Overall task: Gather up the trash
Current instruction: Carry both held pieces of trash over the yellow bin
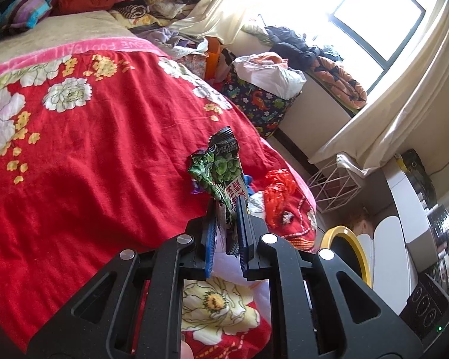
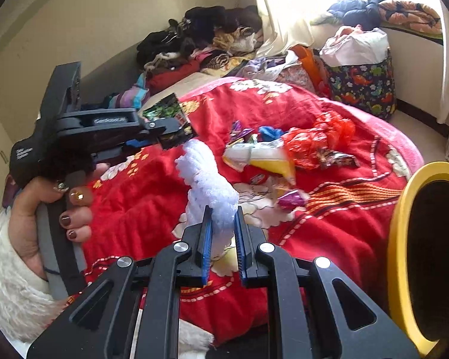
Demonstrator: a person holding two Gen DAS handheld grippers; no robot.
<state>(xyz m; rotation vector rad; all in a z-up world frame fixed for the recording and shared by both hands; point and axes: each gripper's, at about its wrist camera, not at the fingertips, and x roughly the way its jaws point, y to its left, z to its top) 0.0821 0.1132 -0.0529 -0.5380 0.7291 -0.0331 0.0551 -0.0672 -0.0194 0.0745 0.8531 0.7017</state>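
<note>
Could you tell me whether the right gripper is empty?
No, the right gripper is shut on a white fluffy wad held above the red blanket.

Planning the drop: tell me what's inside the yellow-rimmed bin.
The yellow-rimmed bin shows only a dark interior past its rim, beside the red bedspread. No contents are visible; its bottom is hidden in shadow.

The pink towel border (image 1: 74,51) at the far end of the bed carries upside-down lettering, apparently "LOVE FOOTBALL". The green snack wrapper (image 1: 221,170) bears red Chinese characters, unreadable. The left gripper (image 2: 176,128) body shows a "GenRobot.AI" mark.
</note>
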